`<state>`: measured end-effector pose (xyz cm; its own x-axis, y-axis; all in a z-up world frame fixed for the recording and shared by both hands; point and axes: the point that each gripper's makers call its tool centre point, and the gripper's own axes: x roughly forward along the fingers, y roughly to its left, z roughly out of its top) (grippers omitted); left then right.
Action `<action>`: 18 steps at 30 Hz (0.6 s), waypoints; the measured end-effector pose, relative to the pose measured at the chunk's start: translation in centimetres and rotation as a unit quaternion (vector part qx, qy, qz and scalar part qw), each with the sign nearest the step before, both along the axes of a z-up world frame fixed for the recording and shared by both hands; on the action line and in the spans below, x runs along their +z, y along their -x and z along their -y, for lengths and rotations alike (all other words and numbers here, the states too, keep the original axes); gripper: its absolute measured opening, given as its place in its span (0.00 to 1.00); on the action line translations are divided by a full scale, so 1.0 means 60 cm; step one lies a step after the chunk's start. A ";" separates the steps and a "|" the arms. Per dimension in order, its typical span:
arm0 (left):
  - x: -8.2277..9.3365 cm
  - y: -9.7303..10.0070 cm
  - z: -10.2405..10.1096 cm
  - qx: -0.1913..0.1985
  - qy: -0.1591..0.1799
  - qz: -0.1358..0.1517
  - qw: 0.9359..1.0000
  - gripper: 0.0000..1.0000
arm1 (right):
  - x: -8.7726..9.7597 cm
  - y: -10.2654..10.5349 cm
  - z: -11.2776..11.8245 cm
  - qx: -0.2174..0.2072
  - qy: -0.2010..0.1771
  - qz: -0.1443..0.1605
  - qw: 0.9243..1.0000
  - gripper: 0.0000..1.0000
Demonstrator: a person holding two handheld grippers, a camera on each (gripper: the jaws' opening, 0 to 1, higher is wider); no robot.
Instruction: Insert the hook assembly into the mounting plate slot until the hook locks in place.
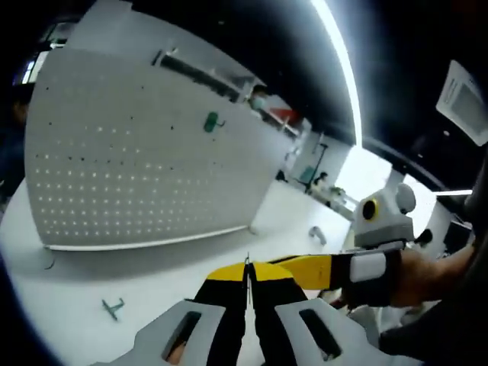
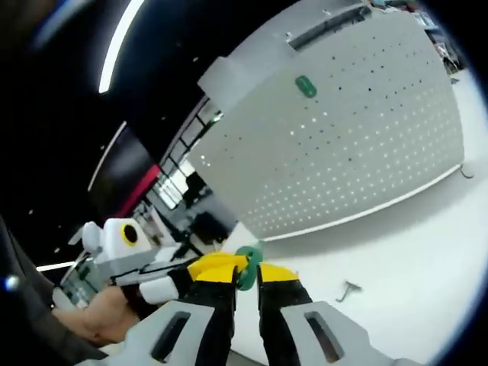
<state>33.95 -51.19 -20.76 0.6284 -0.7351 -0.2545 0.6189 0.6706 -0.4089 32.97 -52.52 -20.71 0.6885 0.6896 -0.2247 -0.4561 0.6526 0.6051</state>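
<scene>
The mounting plate is a white perforated pegboard standing on the white table, with one green hook fixed high on it. The right gripper view shows the same board and green hook. My right gripper is shut on a green hook assembly, held in the air in front of the board. My left gripper has its jaws pressed together with nothing visible between them. The right gripper comes in from the right, its yellow tips touching my left jaws. The left gripper enters from the left.
A small grey-green hook lies loose on the table before the board, also seen as a hook. Another metal hook lies near the board's foot. A hand holds the right gripper. Shelves and desks stand behind.
</scene>
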 end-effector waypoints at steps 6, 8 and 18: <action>0.004 -0.001 -0.001 0.005 0.005 0.006 1.000 0.01 | 0.002 0.001 -0.001 -0.005 -0.043 -0.025 0.999 0.05; 0.004 0.000 0.000 0.004 0.004 0.010 1.000 0.01 | 0.003 0.002 -0.004 -0.002 -0.047 -0.028 0.999 0.03; 0.008 0.000 -0.002 0.008 0.008 0.015 1.000 0.01 | 0.004 0.002 -0.005 -0.005 -0.066 -0.047 0.997 0.02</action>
<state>33.95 -51.04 -20.27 0.6470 -0.7292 -0.2230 0.6209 0.6735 -0.4011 32.87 -52.21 -20.47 0.6762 0.7100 -0.1965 -0.3872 0.5694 0.7251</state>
